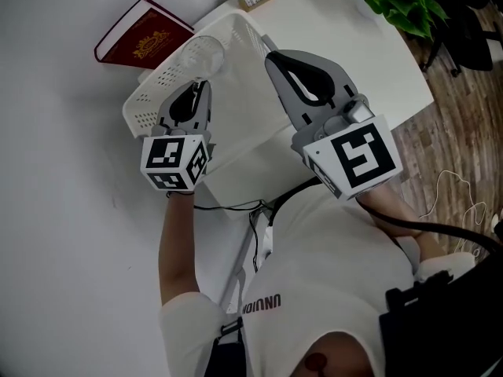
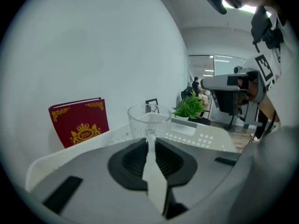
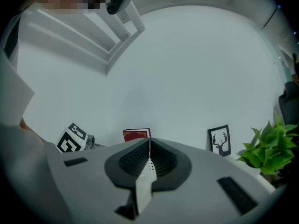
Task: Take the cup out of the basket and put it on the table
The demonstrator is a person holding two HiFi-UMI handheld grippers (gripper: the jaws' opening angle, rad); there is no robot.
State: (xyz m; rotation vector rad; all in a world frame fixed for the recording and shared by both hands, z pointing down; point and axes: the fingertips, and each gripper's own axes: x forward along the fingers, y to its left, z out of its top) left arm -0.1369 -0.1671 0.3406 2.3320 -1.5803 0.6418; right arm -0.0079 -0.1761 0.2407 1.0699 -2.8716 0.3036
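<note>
A clear glass cup (image 1: 200, 56) hangs over the left end of the white perforated basket (image 1: 146, 100), lifted off its floor. My left gripper (image 1: 202, 83) is shut on the cup's near wall. In the left gripper view the cup (image 2: 148, 119) stands upright just past the jaws, whose tips (image 2: 149, 135) pinch its rim, with the basket's far wall (image 2: 198, 135) behind it. My right gripper (image 1: 273, 55) hovers over the basket's right part, shut with nothing in it. In its own view the right gripper (image 3: 149, 143) shows its jaws closed to a thin line.
A dark red book (image 1: 142, 34) leans against the wall behind the basket. A potted plant (image 1: 399, 0) stands at the back right of the white table (image 1: 346, 38), and a small deer picture (image 3: 219, 141) stands near it. Wooden floor lies to the right.
</note>
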